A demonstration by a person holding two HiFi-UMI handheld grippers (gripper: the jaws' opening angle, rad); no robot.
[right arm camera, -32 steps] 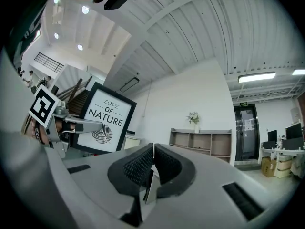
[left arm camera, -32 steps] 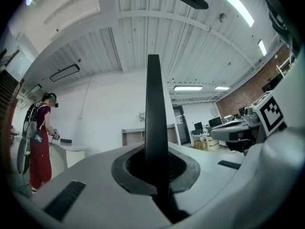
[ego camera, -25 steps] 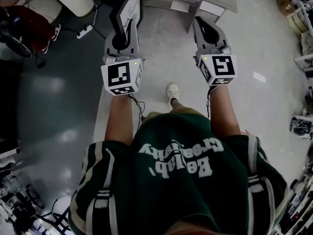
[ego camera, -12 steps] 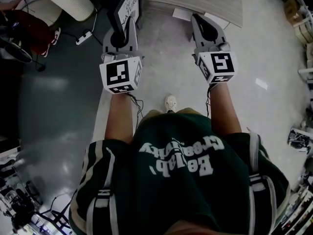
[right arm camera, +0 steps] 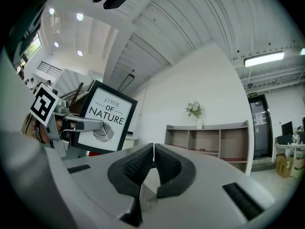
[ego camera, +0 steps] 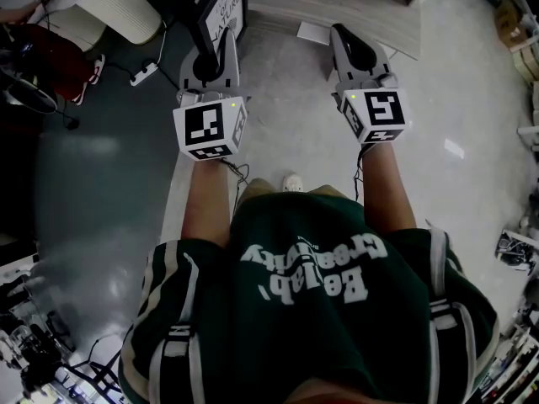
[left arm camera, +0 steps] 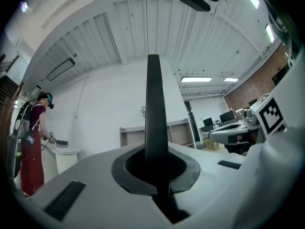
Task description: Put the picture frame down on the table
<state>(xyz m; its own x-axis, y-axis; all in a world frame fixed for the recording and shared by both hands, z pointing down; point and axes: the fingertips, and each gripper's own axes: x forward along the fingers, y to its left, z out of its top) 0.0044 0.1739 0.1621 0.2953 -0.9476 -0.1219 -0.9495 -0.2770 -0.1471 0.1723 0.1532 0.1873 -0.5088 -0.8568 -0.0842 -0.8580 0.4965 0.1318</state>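
Clamping the picture frame [ego camera: 224, 10] by its edge, the left gripper [ego camera: 208, 57] holds it off the floor at far left. The right gripper [ego camera: 352, 47], well apart to the right, has its fingers pressed together on nothing.

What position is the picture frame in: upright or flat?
Upright: the picture frame is clamped on edge by the left gripper, its printed face vertical in the right gripper view.
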